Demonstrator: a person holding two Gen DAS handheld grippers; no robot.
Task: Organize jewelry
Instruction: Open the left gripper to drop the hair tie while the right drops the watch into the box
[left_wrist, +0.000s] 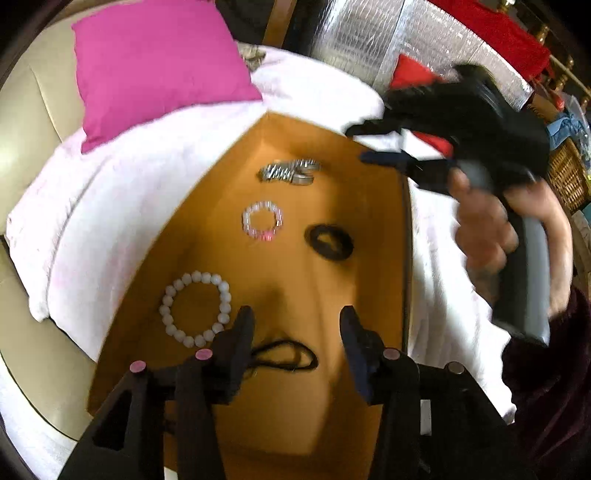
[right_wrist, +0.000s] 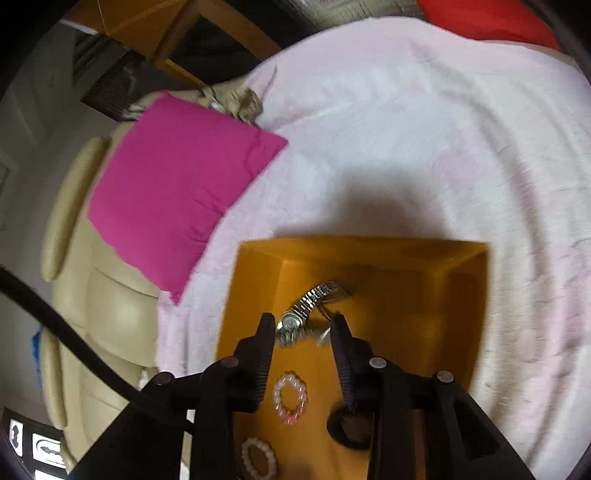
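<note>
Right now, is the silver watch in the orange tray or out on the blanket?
In: the watch lies on the tray floor.

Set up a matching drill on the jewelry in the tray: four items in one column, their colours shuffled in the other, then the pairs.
Items:
1. watch
2. large bead bracelet
3. small bead bracelet
4. hair tie

Colours:
A. black
B. clear with pink beads
C. silver metal
D. plain white

Pairs: 1-C, 2-D, 3-B, 4-A. All four lie in the orange tray.
</note>
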